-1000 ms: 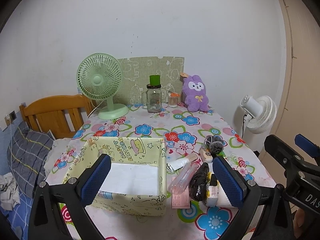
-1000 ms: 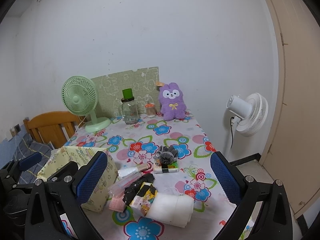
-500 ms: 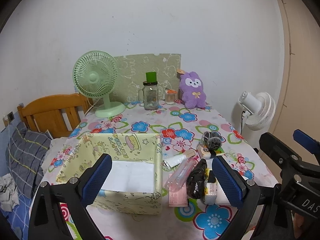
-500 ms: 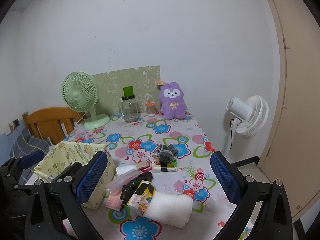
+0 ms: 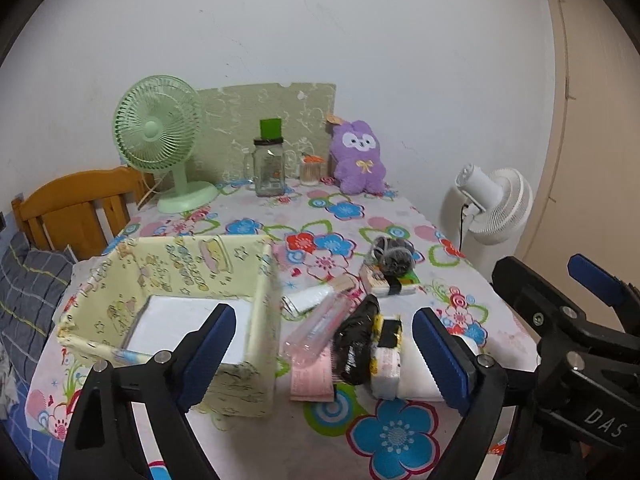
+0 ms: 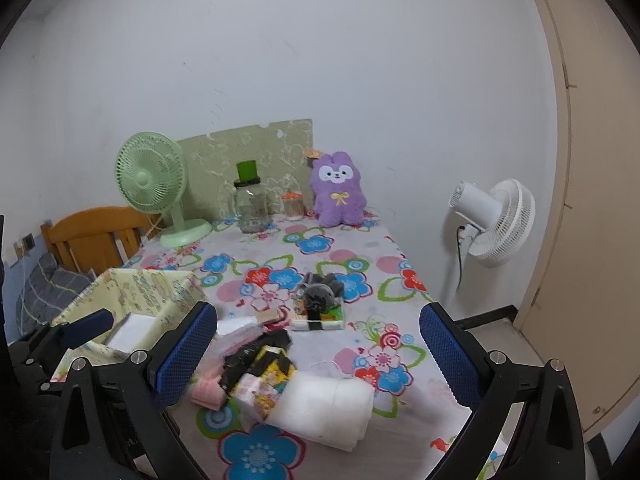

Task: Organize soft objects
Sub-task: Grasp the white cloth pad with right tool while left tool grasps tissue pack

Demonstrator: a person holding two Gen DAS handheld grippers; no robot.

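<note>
A yellow fabric storage box (image 5: 224,264) (image 6: 160,284) stands open at the table's front left with a white sheet inside. To its right lies a pile: a rolled white towel (image 6: 328,408), a yellow-patterned pack (image 6: 264,384) (image 5: 386,360), a black bag (image 5: 356,340), a pink tube (image 5: 320,328) and a grey soft item (image 6: 320,294) (image 5: 394,258) on a tissue pack. A purple plush (image 5: 358,158) (image 6: 338,190) sits at the back. My left gripper (image 5: 324,358) is open and empty above the box and pile. My right gripper (image 6: 320,358) is open and empty above the pile.
A green desk fan (image 5: 160,140), a glass jar (image 5: 269,170) and a small jar (image 5: 312,168) stand along the back wall. A white floor fan (image 6: 492,220) stands right of the table. A wooden chair (image 5: 76,208) is at the left.
Both grippers have pulled back and risen slightly, so the table scene sits lower and farther in view. Both remain open and empty. Nothing on the table has moved.
</note>
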